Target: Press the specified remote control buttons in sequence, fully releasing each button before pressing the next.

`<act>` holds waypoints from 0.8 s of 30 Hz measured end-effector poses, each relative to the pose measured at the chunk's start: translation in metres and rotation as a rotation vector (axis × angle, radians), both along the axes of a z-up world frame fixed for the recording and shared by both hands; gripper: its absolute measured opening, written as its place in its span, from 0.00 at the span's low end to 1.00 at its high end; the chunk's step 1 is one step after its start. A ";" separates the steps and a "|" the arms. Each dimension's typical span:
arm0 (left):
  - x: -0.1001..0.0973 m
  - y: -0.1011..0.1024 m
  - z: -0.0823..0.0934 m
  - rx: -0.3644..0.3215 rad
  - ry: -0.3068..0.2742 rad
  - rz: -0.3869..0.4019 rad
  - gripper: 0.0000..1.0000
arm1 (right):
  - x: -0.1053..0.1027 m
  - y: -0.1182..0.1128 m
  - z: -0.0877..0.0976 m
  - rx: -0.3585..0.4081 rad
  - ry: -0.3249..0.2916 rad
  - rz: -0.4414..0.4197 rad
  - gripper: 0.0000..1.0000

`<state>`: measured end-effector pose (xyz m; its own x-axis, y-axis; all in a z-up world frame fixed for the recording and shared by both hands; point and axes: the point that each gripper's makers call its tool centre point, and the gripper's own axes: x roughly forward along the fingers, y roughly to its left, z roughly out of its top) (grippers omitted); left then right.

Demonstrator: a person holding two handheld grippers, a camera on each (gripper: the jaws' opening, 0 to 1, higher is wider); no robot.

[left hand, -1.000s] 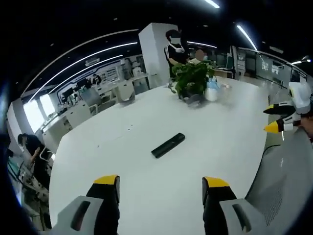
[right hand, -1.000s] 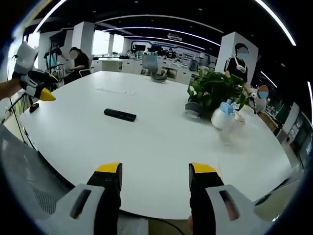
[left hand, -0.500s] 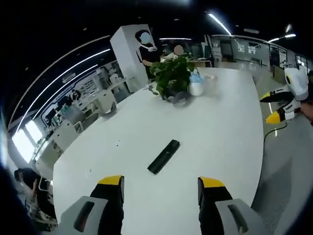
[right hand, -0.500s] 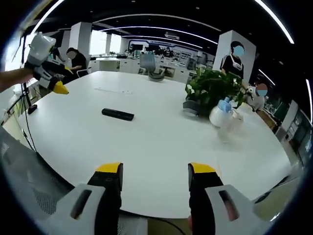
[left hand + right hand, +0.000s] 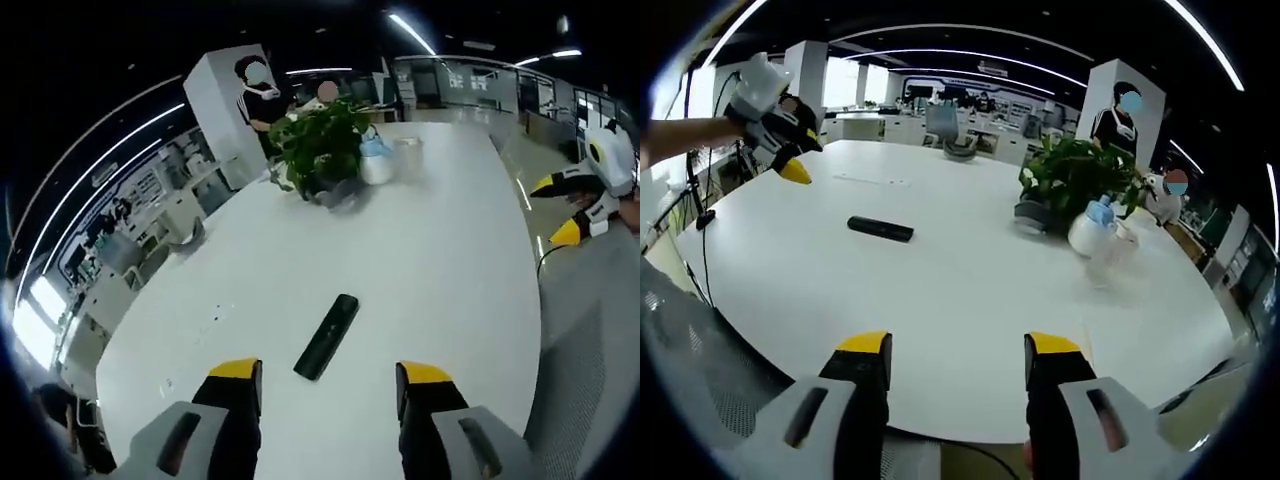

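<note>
The remote control (image 5: 327, 336) (image 5: 880, 229) lies flat on the white tabletop (image 5: 440, 250) (image 5: 970, 300), untouched, a slim black bar just ahead of the left gripper (image 5: 328, 378). That gripper's yellow-tipped jaws stand wide apart and hold nothing. The right gripper (image 5: 956, 352) hangs over the near edge of the tabletop, jaws likewise spread and empty, well apart from the remote. A potted plant (image 5: 318, 150) (image 5: 1072, 183) and a spray bottle (image 5: 376, 160) (image 5: 1092, 232) stand farther along the tabletop.
</note>
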<state>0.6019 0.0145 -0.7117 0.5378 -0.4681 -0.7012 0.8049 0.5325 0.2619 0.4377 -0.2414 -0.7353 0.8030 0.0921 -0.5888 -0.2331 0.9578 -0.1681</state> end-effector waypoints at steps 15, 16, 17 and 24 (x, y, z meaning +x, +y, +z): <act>0.033 -0.011 -0.038 0.097 0.110 -0.134 0.51 | -0.001 0.000 -0.006 -0.022 0.031 0.005 0.54; 0.036 -0.012 -0.041 0.099 0.117 -0.135 0.51 | -0.001 0.000 -0.007 -0.026 0.035 0.006 0.54; 0.038 -0.012 -0.044 0.102 0.125 -0.138 0.51 | -0.001 0.000 -0.007 -0.027 0.037 0.007 0.54; 0.055 -0.017 -0.067 0.167 0.164 -0.205 0.47 | -0.001 0.001 -0.011 -0.040 0.059 0.017 0.54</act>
